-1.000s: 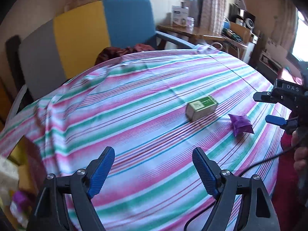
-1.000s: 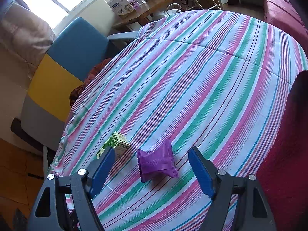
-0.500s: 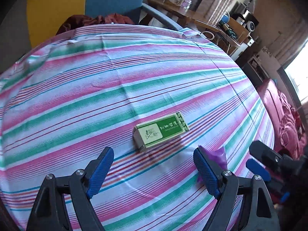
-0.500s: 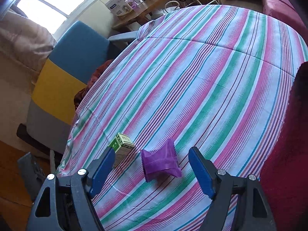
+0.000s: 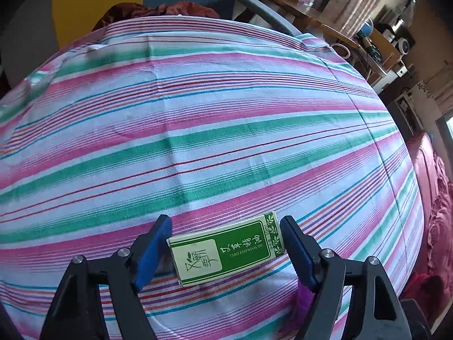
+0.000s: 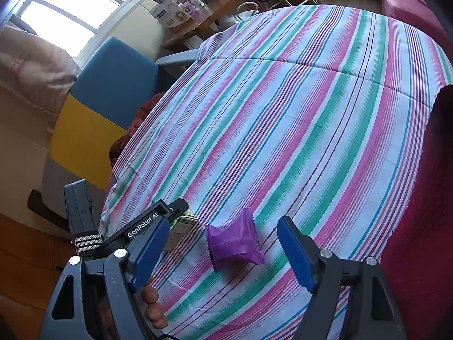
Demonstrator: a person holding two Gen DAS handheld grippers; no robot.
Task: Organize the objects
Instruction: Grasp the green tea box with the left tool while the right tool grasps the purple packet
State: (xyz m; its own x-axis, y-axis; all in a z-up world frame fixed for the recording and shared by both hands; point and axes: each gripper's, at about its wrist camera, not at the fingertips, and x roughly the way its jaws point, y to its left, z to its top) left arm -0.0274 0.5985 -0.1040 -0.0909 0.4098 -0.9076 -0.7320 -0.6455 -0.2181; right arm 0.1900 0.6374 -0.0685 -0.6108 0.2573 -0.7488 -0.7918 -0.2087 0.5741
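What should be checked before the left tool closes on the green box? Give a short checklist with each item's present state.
1. Green box lies between the left tool's fingers: ok.
2. Pads pressing on the box: not ok; its jaws have just been closing, with a slight gap on each side.
3. Box lies flat on the striped cloth: ok.
4. Purple packet is clear of the left tool's grasp: cannot tell; it shows just behind the left tool's right finger.
5. Right tool is open around the purple packet, not touching: ok.
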